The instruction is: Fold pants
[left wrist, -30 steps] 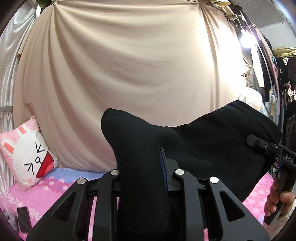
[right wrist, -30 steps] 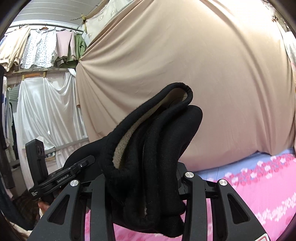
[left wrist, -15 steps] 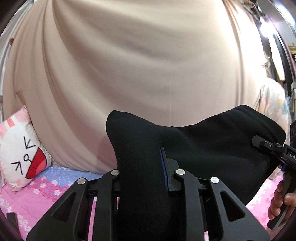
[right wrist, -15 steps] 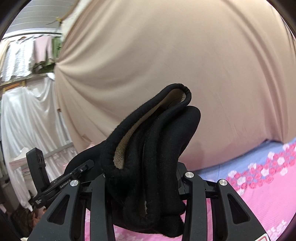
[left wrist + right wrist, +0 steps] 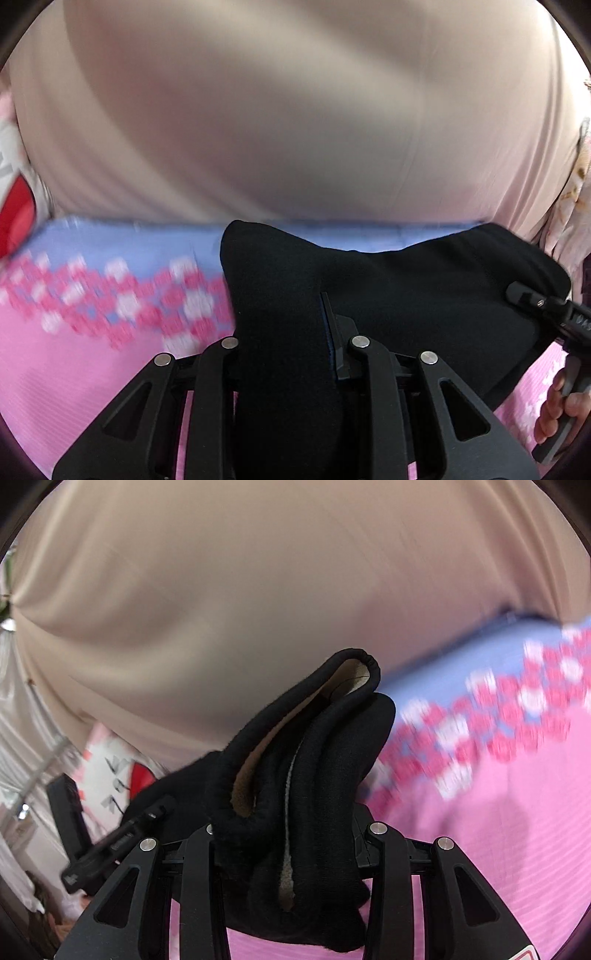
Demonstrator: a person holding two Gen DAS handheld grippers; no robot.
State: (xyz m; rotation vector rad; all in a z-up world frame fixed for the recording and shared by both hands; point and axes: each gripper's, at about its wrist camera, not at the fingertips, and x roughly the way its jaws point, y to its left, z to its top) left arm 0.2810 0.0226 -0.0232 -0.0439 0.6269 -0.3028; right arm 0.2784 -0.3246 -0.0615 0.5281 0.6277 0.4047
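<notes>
Pants (image 5: 369, 288), thick, fleecy, limp, sag between left gripper (image 5: 288, 354) and right gripper (image 5: 291, 834); both jaws pinch bunched fabric. Best hold, I judge: the hem roll at twelve o'clock of the right grip.

**A:** What's been counted so far?

**B:** One pair of black pants (image 5: 388, 295), bunched up. Two grippers: the left gripper (image 5: 288, 354) and the right gripper (image 5: 291, 830), each seen clamped on the fabric.

**A:** Bedding?

**B:** One pink floral sheet (image 5: 74, 369), one beige curtain (image 5: 258, 110), and one cartoon pillow (image 5: 118, 779), partly hidden. One hand (image 5: 561, 413) can be made out.
</notes>
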